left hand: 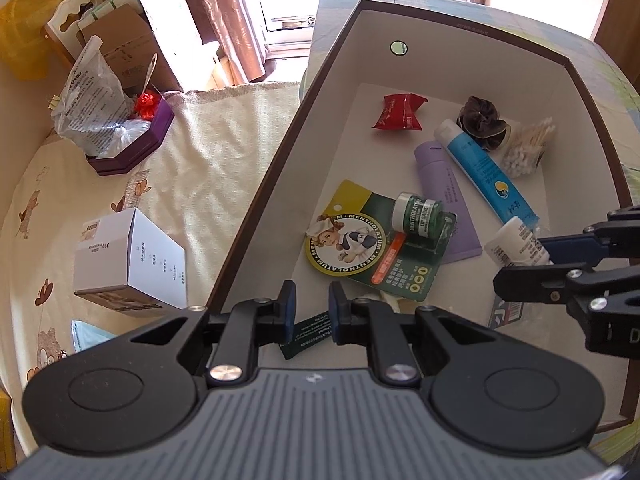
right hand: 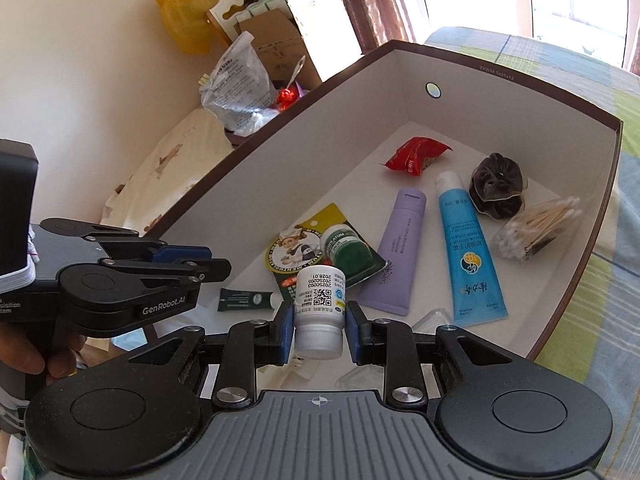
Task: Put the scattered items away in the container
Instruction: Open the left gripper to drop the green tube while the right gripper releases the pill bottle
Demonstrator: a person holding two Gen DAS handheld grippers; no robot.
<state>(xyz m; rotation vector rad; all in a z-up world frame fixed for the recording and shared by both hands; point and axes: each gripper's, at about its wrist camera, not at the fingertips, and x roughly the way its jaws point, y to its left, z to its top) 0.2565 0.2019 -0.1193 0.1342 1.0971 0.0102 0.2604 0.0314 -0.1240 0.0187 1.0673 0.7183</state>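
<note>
Right wrist view: the right gripper (right hand: 319, 326) clamps a small white bottle (right hand: 320, 312) between its blue pads, over the near end of the brown-rimmed box (right hand: 520, 76). Ahead of it inside lie a green card (right hand: 296, 244), purple tube (right hand: 396, 248), blue tube (right hand: 468, 248) and cotton swabs (right hand: 536, 228). To its left, the left gripper (left hand: 312, 312) hangs empty, jaws slightly apart.

My bed's cream cartoon-print sheet (left hand: 208, 152) carries the brown-rimmed container (left hand: 256, 200) at three o'clock, a white carton (left hand: 136, 264) at nine, and a purple octagonal box (left hand: 132, 152) holding a clear plastic bag (left hand: 92, 104) at eleven.
</note>
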